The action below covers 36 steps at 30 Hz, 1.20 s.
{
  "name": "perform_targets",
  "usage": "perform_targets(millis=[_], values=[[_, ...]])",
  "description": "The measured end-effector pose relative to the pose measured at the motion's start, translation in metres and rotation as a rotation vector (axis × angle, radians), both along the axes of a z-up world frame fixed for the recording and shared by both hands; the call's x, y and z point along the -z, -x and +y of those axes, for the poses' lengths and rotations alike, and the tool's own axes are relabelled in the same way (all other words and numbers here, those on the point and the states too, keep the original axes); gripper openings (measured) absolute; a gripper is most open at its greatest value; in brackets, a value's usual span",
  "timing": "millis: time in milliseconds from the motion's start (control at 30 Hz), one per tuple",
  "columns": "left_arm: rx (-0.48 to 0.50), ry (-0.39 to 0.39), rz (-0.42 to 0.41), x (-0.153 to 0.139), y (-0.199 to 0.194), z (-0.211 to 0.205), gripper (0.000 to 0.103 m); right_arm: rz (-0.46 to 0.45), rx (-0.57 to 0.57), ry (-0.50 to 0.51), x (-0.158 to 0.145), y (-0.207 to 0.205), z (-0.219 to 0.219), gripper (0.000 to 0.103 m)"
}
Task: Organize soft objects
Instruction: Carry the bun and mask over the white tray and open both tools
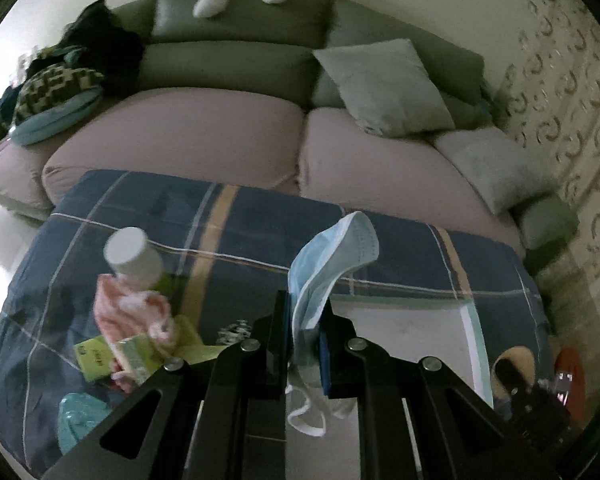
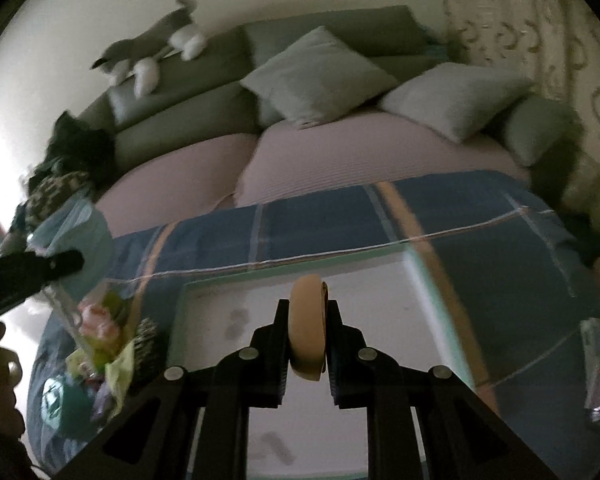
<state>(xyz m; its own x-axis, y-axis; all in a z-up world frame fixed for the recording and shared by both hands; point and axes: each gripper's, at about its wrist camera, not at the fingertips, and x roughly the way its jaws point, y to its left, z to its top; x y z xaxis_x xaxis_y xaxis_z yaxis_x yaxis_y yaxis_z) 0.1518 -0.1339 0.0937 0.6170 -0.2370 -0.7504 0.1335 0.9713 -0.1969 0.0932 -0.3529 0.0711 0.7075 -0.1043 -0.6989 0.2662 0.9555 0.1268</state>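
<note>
1. Between the jaws of the left gripper [image 1: 305, 340], clamped tight, hangs a blue face mask [image 1: 332, 256], its white loops dangling below the pads
2. Between the jaws of the right gripper [image 2: 307, 340], pressed on both flat sides, stands a tan disc-shaped object [image 2: 307, 328]; what it is I cannot tell
3. Under both jaws lies a white tray [image 2: 340, 300] on a blue plaid cloth [image 1: 240, 220]
4. Left of the left jaws sit a white-capped bottle [image 1: 130, 258] and pink cloth [image 1: 132, 316]
5. Beyond the jaws stands a sofa [image 1: 204, 132] with cushions [image 2: 320, 76]
</note>
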Motion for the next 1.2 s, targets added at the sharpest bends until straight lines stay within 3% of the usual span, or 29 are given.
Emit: perform_targets(millis=[300,633,1067,1167,1200], values=[[0.097,-0.041,0.038,0.026,-0.005,-0.050,0.012,0.024,0.066,-0.015,0.011,-0.007,-0.039,0.017],[0.177,-0.093,0.100,0.076,-0.018,-0.102,0.012,0.056,0.086,-0.074,0.035,-0.024,-0.059,0.017],[0.198,-0.156,0.137,0.108,-0.027,-0.123,0.012,0.091,0.115,-0.156,0.077,-0.045,-0.077,0.018],[0.197,-0.169,0.148,0.110,-0.029,-0.125,0.020,0.100,0.103,-0.167,0.081,-0.047,-0.073,0.019],[0.194,-0.170,0.150,0.110,-0.028,-0.124,0.029,0.105,0.100,-0.162,0.082,-0.048,-0.071,0.019]])
